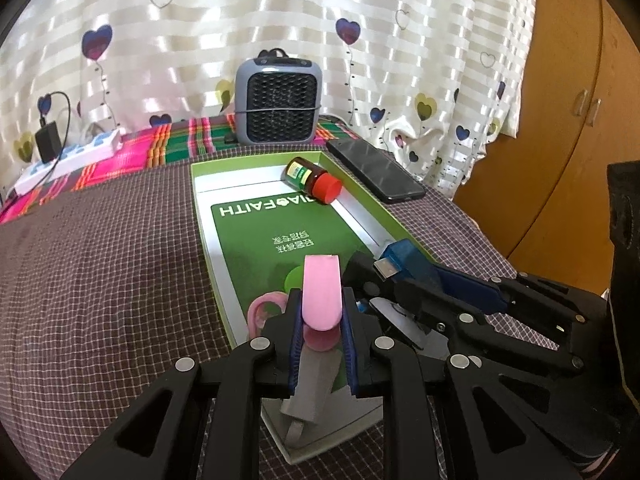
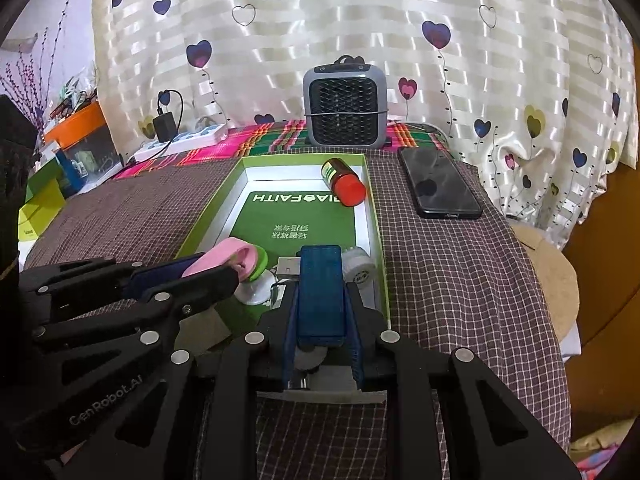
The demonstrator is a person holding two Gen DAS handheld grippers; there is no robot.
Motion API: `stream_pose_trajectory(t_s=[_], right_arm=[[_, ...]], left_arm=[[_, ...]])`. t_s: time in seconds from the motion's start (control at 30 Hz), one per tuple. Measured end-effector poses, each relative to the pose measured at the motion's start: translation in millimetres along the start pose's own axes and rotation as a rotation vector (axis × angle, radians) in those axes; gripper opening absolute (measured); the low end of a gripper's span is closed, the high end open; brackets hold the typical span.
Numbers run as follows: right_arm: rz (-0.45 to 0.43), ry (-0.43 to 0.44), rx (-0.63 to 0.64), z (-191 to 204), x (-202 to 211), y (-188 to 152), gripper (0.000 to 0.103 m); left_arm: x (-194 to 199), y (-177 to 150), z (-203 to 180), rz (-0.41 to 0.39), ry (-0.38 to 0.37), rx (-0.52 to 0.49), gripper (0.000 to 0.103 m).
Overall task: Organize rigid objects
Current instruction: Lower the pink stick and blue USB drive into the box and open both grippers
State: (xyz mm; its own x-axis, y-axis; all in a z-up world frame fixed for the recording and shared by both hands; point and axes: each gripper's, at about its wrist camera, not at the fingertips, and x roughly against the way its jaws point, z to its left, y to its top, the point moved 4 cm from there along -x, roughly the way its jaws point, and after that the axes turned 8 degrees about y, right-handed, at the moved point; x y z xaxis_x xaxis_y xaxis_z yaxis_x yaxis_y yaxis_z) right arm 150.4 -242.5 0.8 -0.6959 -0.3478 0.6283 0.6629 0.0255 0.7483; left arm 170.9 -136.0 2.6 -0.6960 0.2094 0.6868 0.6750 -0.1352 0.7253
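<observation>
My left wrist camera looks forward and down, close over the shallow green cardboard tray (image 1: 256, 162); my right wrist camera shares that tray (image 2: 378, 216) from its right.

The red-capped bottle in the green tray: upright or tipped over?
Tipped over. The red-capped bottle lies on its side in the green tray's far right corner, cap toward the camera and label facing up.
</observation>
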Motion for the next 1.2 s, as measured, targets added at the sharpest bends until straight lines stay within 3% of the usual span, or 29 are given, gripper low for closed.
stream_pose_trajectory(t_s=[0.3,0.73,1.2], right_arm=[[-0.01,0.002,0.034,7.9,-2.2,4.1,0.023],[-0.04,0.009,0.063,15.6,10.2,5.5,0.024],[-0.047,0.002,0.089,33.0,33.7,-5.0,0.024]], left_arm=[[4.6,3.3,12.4,-0.012,0.002,0.052,0.026],[20.6,-0.1,9.4,-0.029,0.01,0.045,0.026],[55.4,-17.6,8.1,-0.044,0.07,0.019,0.026]])
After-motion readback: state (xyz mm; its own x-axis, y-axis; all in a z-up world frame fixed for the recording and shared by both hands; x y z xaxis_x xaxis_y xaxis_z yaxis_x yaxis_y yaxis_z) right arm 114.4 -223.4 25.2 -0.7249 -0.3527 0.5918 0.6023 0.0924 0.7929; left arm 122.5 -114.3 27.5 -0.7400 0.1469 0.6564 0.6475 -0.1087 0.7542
